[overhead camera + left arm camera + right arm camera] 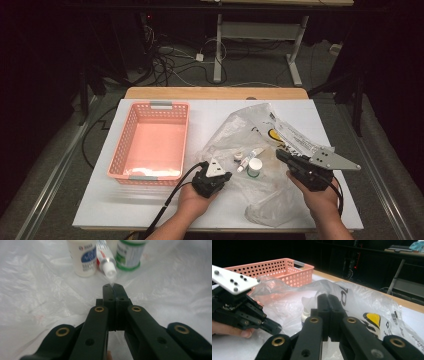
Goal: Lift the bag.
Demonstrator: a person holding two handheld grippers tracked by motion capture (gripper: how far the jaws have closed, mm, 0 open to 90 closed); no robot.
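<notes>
Left tongs (223, 176) sit low on the white bench (150, 205), just left of the clear plastic bag (240, 135), jaws clenched with nothing solid between them. In the left gripper view the jaw tips (112, 286) meet right at a fold of bag film; can't tell if a bit of film is pinched. Just past the tips, a small tube with white cap (106, 260) lies pointing back at the jaws. A white bottle with blue label (83, 256) stands at its left, a white bottle with green label (130, 253) at its right, all three close together under the film.

From the high view the same three items lie in the bag's middle, the green-label bottle (254, 167) nearest the person.

Right tongs (281, 154) are over the bag's right side, tilted, grey plate (334, 159) on top. Jaws clenched in the right gripper view (329, 298), nothing seen in them. That view also shows the left gripper (239, 307) farther off.

Pink perforated basket (131, 131) sits on the bench's left half, well apart from the bag.
</notes>
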